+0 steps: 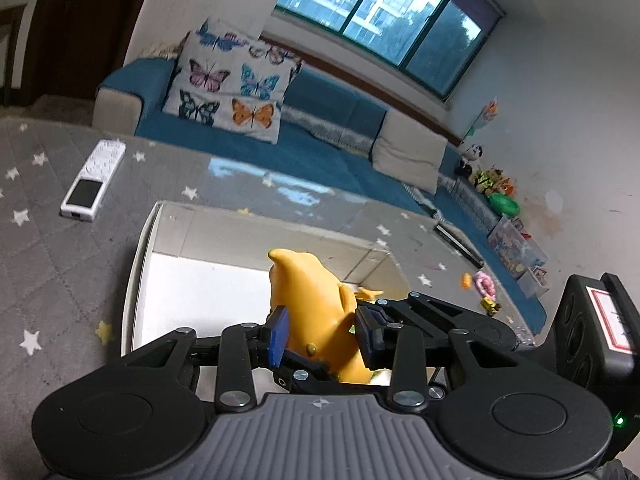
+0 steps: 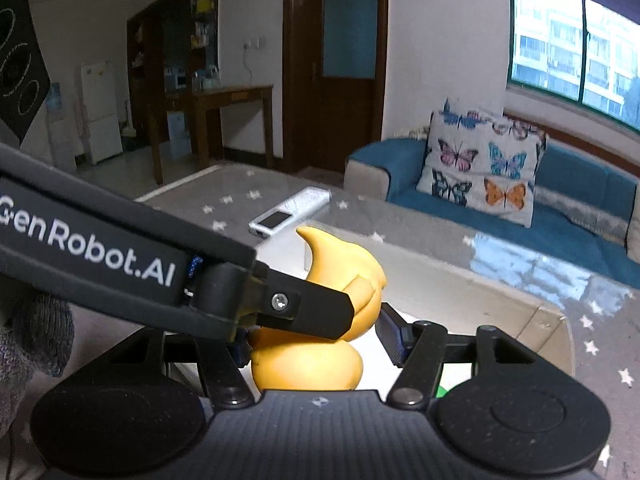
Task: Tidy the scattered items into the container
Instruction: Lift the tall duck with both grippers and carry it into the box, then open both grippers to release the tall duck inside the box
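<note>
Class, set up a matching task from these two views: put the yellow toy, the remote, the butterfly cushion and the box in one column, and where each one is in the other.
1 yellow toy
2 remote
3 butterfly cushion
4 box

a on the sofa
b lying on the grey star mat
c between claw fingers
d open, below the toy

Pairs: 1c, 2b, 3a, 4d

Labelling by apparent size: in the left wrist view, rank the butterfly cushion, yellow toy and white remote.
1. butterfly cushion
2. yellow toy, inflated by nearness to the camera
3. white remote
</note>
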